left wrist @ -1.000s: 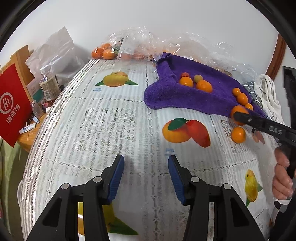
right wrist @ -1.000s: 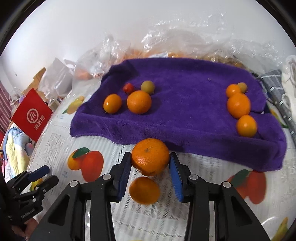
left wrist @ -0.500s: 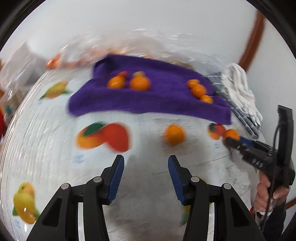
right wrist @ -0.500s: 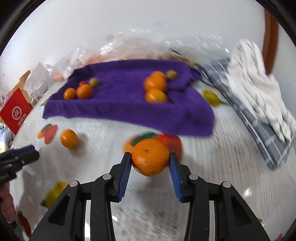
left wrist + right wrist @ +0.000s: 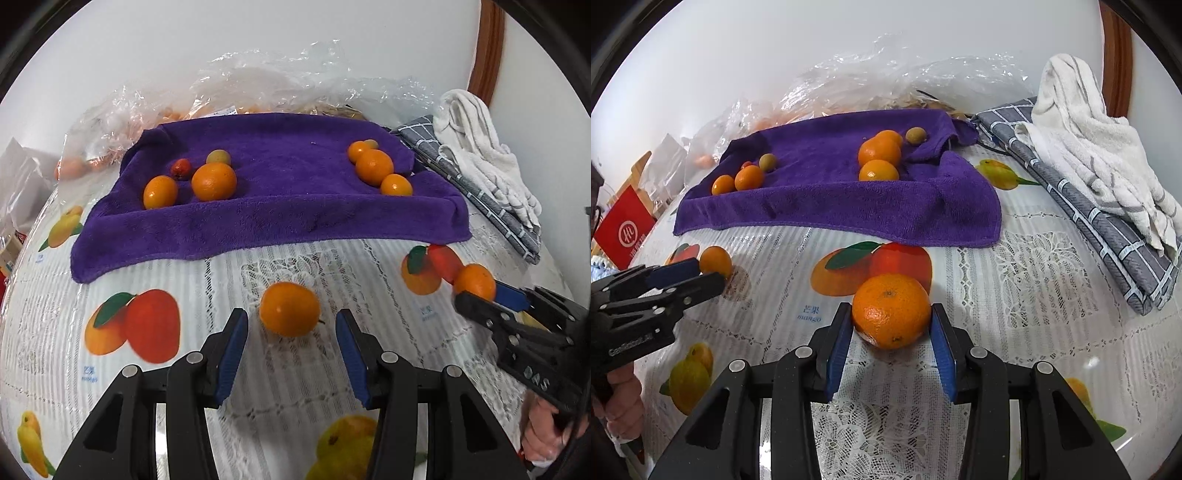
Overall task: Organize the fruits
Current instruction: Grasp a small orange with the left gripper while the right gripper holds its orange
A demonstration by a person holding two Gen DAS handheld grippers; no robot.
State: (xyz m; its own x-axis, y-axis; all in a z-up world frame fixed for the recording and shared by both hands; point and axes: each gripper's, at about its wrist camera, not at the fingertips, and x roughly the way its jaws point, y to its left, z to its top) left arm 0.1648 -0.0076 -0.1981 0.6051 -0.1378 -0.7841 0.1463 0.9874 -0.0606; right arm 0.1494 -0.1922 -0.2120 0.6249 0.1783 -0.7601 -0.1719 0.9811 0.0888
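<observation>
The right tongs (image 5: 892, 332) clamp an orange (image 5: 891, 311) above the counter (image 5: 1034, 295), while the left tongs (image 5: 291, 350) gape wide before a loose mandarin (image 5: 289, 308) near the purple towel (image 5: 277, 218).

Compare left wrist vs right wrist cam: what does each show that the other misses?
Left wrist only: the left claw open, a loose small orange just ahead of its tips, on the table. Right wrist only: the right claw shut on a large orange, plus a red sign at the far left. Both: the purple towel carrying two fruit clusters, the white towel on grey checked cloth.
</observation>
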